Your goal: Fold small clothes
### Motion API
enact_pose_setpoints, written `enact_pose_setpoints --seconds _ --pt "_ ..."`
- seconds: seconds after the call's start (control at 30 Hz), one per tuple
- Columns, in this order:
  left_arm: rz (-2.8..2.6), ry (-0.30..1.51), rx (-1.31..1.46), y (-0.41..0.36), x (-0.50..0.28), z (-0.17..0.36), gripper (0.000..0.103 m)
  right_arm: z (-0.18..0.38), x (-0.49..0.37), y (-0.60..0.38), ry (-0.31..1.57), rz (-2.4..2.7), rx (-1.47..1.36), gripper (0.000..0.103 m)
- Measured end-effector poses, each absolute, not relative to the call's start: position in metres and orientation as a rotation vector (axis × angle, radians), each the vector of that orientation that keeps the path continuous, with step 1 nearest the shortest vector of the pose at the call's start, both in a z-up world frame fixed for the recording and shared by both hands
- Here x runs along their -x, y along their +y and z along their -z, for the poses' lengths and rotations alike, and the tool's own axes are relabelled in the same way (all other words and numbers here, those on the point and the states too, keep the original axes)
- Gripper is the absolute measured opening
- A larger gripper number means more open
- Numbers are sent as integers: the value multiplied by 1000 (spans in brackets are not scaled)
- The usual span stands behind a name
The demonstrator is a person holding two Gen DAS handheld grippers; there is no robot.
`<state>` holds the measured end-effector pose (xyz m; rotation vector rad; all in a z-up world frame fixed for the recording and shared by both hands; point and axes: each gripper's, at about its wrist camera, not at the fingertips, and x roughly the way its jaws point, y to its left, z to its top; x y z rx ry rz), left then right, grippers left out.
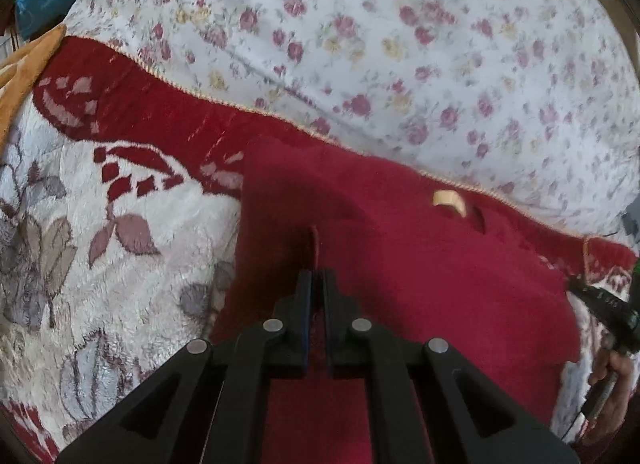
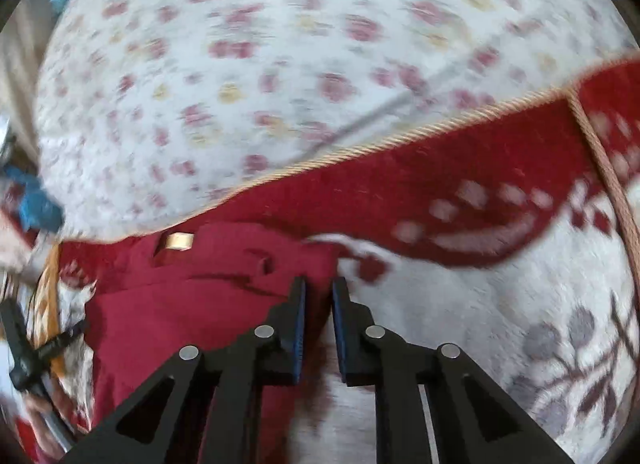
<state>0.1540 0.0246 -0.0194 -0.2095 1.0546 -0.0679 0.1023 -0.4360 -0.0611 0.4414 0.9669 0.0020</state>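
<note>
My left gripper [image 1: 316,278] is clamped on a raised pleat of the dark red garment [image 1: 420,272] — the thin fold of cloth stands up between the two fingers and runs away from them. The garment lies spread on the red-and-white plush blanket [image 1: 100,223], its tan label [image 1: 450,199] at the far edge, just short of the blanket's corded hem. Beyond that hem lies the flowered sheet [image 1: 400,43].

My right gripper [image 2: 319,288] sits at the garment's [image 2: 192,304] right edge, jaws narrowly apart; its left finger is over the red cloth and its right finger over the white pile of the blanket [image 2: 460,304]. Whether the pads pinch the edge I cannot tell — the view is blurred.
</note>
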Motion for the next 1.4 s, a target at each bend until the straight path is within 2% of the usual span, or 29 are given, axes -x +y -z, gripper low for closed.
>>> enact_pose_setpoints --seconds 0.03,0.07,0.1,0.17,0.23,0.27,0.3,0.37,0.43,0.47,0.5,0.57,0.63,0.7,0.8,0.93,1.0,1.1,1.4 --pt "66 1056 209 25 -154 20 5 56 -98 -440 964 2 -453 20" --pt "68 1054 213 26 -153 19 5 52 -96 -444 963 -26 -488 31" --pt "73 1049 217 27 -152 18 5 45 -90 -444 955 -78 -529 55" --pt "74 1040 217 28 -152 17 5 33 -80 -432 930 -148 -519 77" --pt "69 1043 213 27 -152 19 5 29 -75 -401 950 -209 -419 77" --pt "64 1048 201 26 -152 21 5 30 -74 -381 980 -245 -331 70" --pt "56 1053 188 25 -153 23 6 34 -73 -364 1015 -255 -228 54" --pt "48 1065 168 23 -152 27 18 49 -75 -345 1068 -181 -58 43" --pt "61 1071 177 24 -150 27 30 65 -77 -345 1107 -85 19 43" --pt "63 1063 184 25 -148 24 39 62 -77 -348 1106 -91 -22 43" --pt "59 1054 183 26 -145 22 44 53 -75 -350 1097 -92 -42 43" --pt "43 1019 172 27 -139 14 66 34 -67 -348 1020 -110 -42 47" --pt "26 977 153 28 -134 8 74 24 -63 -338 986 -169 -70 52" --pt "13 977 136 28 -135 12 75 34 -71 -325 1008 -221 -80 57" --pt "-11 1057 107 26 -144 34 75 66 -81 -311 1062 -167 -18 56" --pt "-11 1070 175 34 -139 42 76 44 -67 -315 1050 -153 -71 59" --pt "12 1065 201 39 -129 34 75 33 -51 -319 1029 -170 -140 70" --pt "41 1037 198 46 -102 17 75 23 -17 -323 1017 -306 -338 82" --pt "136 1038 263 63 2 1 78 10 51 -293 1008 -407 -267 83"
